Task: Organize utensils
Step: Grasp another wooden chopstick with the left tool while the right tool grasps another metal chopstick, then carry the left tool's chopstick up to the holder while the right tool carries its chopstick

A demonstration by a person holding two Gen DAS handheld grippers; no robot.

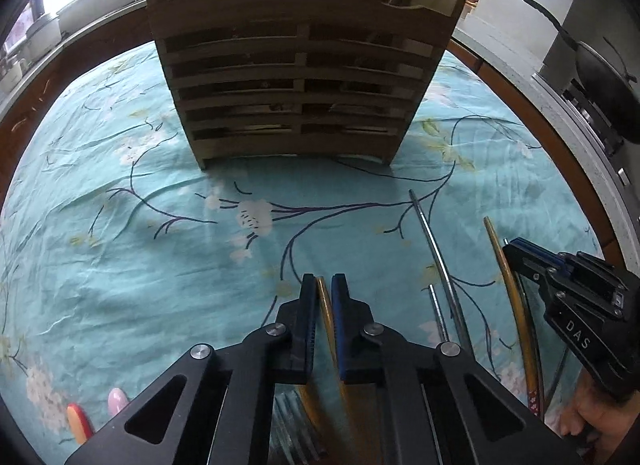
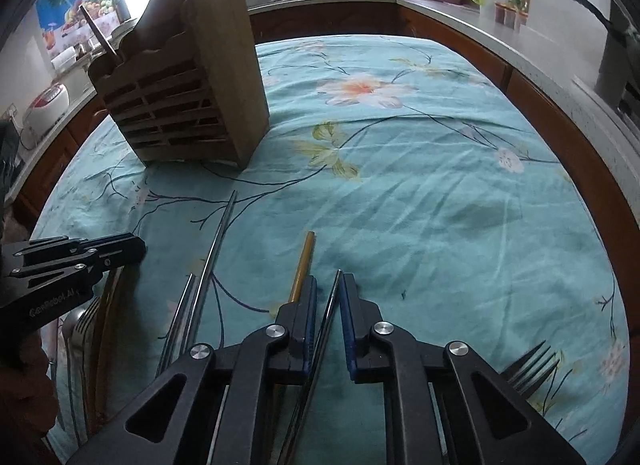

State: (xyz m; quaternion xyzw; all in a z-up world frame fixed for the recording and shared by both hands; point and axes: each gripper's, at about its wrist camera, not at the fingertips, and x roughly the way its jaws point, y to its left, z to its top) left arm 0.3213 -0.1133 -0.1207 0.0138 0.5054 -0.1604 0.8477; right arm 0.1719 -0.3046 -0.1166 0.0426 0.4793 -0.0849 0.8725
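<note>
A wooden slatted utensil holder [image 1: 296, 77] stands at the far side of the table; it also shows in the right wrist view [image 2: 188, 93], with a dark stick standing in it. My left gripper [image 1: 323, 285] is low over the cloth, its jaws narrowly apart around a yellow chopstick [image 1: 326, 313]. My right gripper [image 2: 328, 285] is narrowly open around a thin metal chopstick [image 2: 326, 329]; a yellow chopstick [image 2: 304, 261] lies just left of it. Metal chopsticks [image 1: 436, 253] and another yellow chopstick [image 1: 508, 285] lie between the grippers. Forks [image 2: 528, 369] lie near the front.
A teal floral cloth [image 2: 440, 185] covers the table. A counter with a wok [image 1: 608, 81] runs along the right. A sink and window are behind the holder. Two spoon handles [image 1: 100, 413] lie at the front left.
</note>
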